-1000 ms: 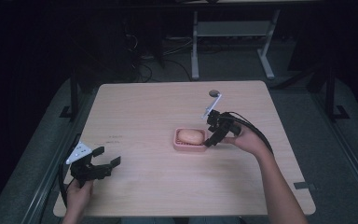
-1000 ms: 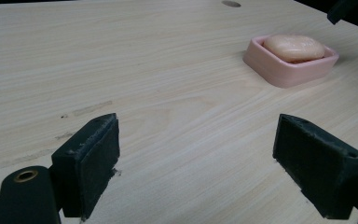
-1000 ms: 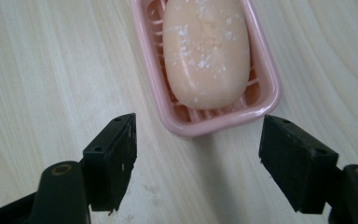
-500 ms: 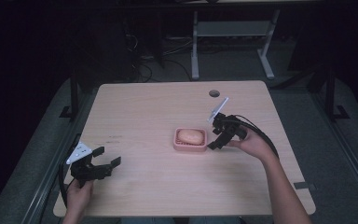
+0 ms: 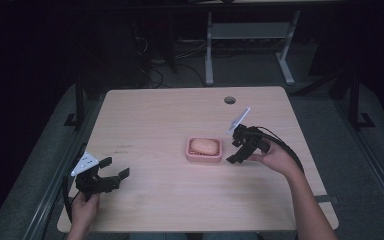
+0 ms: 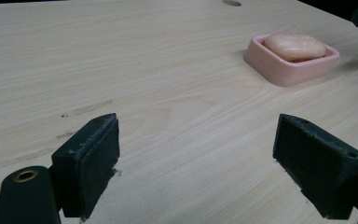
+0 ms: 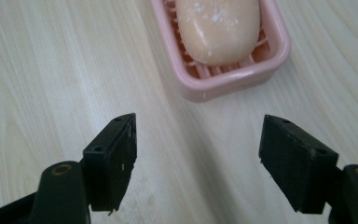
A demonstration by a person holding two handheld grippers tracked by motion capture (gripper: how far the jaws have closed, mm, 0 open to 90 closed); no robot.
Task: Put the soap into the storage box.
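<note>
Overhead, we saw both hands at the table (image 5: 145, 120), the left gripper (image 5: 114, 175) near its front left corner and the right gripper (image 5: 234, 152) just beside the pink soap dish (image 5: 204, 156). Closer in, the right gripper view gave us ribs on the dish floor beneath the peach soap bar (image 7: 218, 28). Both grippers' jaws stood apart with bare tabletop between them, holding nothing.

The high view looks down over the whole table (image 5: 155, 115), while both gripper views sit low, seemingly close, sharing the soap dish (image 6: 291, 65).
</note>
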